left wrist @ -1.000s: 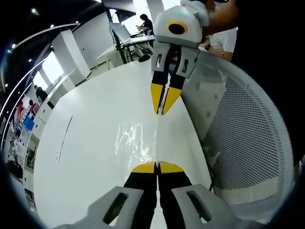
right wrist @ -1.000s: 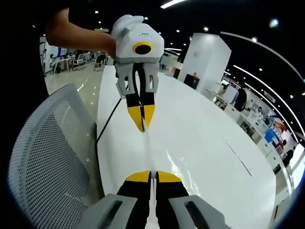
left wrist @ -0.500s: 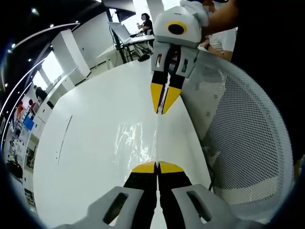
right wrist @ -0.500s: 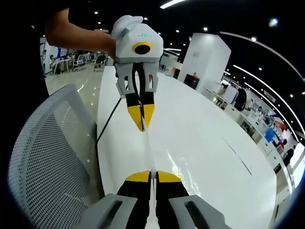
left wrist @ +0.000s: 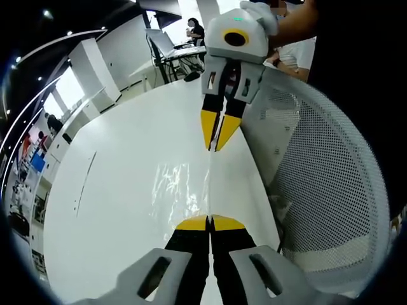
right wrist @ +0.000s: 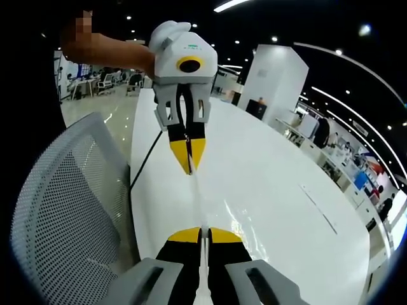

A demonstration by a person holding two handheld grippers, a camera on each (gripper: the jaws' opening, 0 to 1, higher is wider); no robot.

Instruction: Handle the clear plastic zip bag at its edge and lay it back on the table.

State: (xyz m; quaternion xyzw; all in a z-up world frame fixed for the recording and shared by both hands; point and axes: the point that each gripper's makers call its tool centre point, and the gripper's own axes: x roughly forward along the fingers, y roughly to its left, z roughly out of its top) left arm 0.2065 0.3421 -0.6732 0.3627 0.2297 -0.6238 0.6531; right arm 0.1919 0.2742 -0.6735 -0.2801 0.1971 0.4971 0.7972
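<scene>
A clear plastic zip bag [left wrist: 181, 190] hangs stretched between my two grippers above the white table [left wrist: 121, 190], seen nearly edge-on. My left gripper [left wrist: 209, 220] is shut on one end of its top edge. My right gripper [left wrist: 216, 147] faces it from across, shut on the other end. In the right gripper view the bag [right wrist: 198, 197] is a thin glinting strip running from my right gripper [right wrist: 201, 231] up to my left gripper [right wrist: 189, 169]. Each gripper's yellow tips are pressed together on the bag's edge.
A white mesh office chair [left wrist: 324, 184] stands close against the table's edge, also in the right gripper view [right wrist: 63, 210]. A dark cable [right wrist: 143, 162] runs off the table edge. Desks and people fill the office behind.
</scene>
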